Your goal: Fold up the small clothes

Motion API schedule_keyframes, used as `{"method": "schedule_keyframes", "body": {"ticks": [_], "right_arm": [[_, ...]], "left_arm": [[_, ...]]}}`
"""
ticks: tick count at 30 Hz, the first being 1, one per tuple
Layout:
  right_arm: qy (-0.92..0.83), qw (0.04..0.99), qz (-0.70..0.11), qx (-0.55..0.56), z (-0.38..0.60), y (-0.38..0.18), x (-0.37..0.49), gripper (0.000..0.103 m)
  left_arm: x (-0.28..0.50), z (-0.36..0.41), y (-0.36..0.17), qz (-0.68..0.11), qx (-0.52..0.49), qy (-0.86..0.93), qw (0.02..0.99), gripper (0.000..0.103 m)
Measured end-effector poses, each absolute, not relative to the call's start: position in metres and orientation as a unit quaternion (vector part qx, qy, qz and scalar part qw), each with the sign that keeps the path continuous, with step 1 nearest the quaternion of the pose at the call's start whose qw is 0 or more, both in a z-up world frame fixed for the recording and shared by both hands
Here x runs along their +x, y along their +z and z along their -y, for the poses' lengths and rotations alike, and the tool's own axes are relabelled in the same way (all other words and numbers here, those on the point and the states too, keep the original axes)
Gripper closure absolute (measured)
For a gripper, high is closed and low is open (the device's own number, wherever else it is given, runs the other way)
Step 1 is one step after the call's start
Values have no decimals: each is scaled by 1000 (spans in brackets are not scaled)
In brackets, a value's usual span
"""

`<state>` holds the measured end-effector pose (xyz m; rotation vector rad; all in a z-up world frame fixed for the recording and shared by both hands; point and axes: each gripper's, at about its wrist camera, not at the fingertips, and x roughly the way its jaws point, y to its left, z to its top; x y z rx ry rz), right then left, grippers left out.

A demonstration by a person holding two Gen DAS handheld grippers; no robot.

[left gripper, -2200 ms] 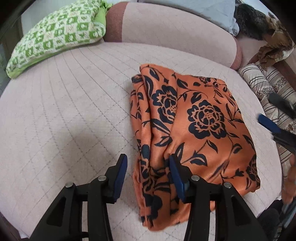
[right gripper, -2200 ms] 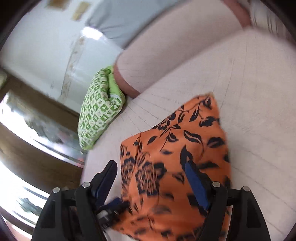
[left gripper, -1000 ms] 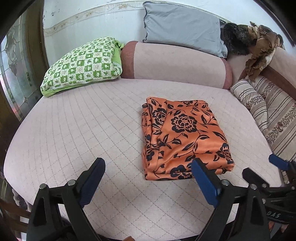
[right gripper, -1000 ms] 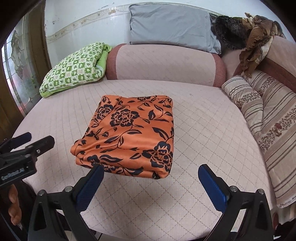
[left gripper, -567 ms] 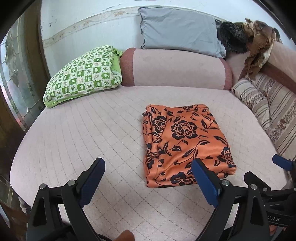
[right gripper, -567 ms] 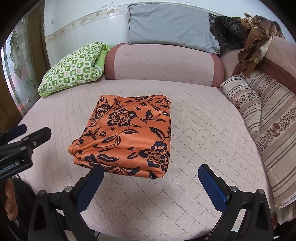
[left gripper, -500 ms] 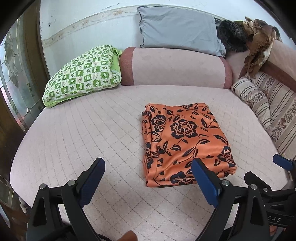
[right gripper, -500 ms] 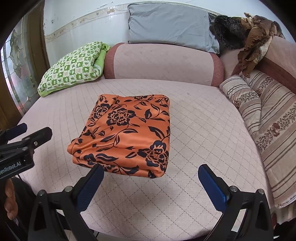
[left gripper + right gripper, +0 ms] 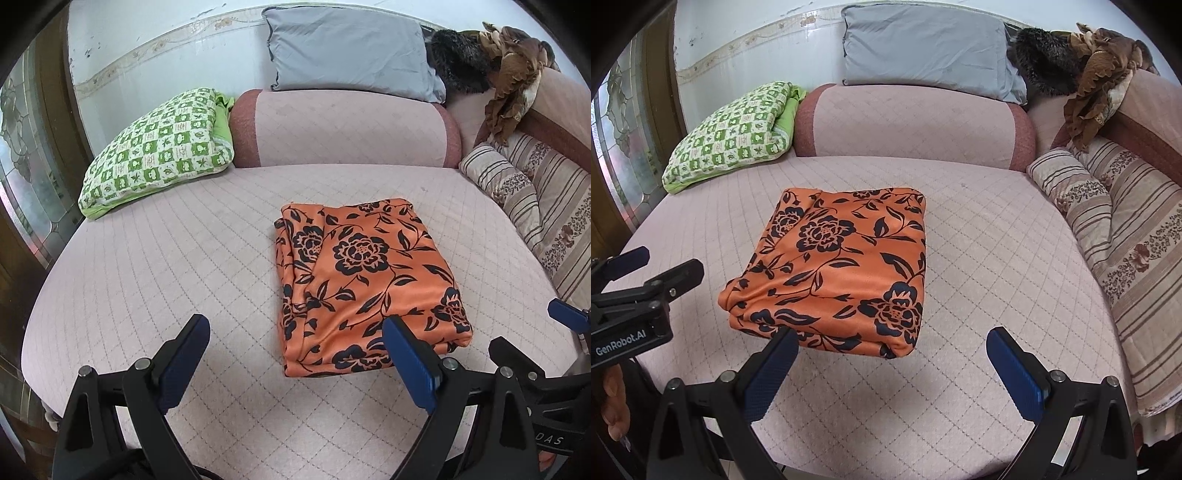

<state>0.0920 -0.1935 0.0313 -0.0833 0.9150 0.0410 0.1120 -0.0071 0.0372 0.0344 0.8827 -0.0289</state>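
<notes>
The orange floral garment (image 9: 365, 280) lay folded into a thick, squarish bundle near the middle of the quilted pink sofa seat (image 9: 166, 258), its stacked edges showing along the side toward my left gripper. I held my left gripper (image 9: 295, 354) and my right gripper (image 9: 897, 365) back at the seat's front edge, both with fingers spread wide and holding nothing, neither touching the cloth. That stand-off fitted a fold I judged finished: the bundle sat square, with bare seat around it on every side. A green checked pillow (image 9: 159, 151) leaned at the back left, a grey cushion (image 9: 351, 48) topped the backrest, and a striped cushion (image 9: 1071, 192) lay to the right. How many layers the bundle held, and what kind of garment it was, could not be made out. A brown heap (image 9: 1097, 70) on the far armrest was too tangled to identify.
</notes>
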Motion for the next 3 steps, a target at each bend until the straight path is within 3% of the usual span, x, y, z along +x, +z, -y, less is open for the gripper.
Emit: {"method": "schedule_keyframes", "body": {"ticks": [3], "right_arm": [[20, 896, -442, -39, 193, 31, 93, 0]], "left_arm": [[114, 9, 39, -427, 16, -17, 904, 9]]}}
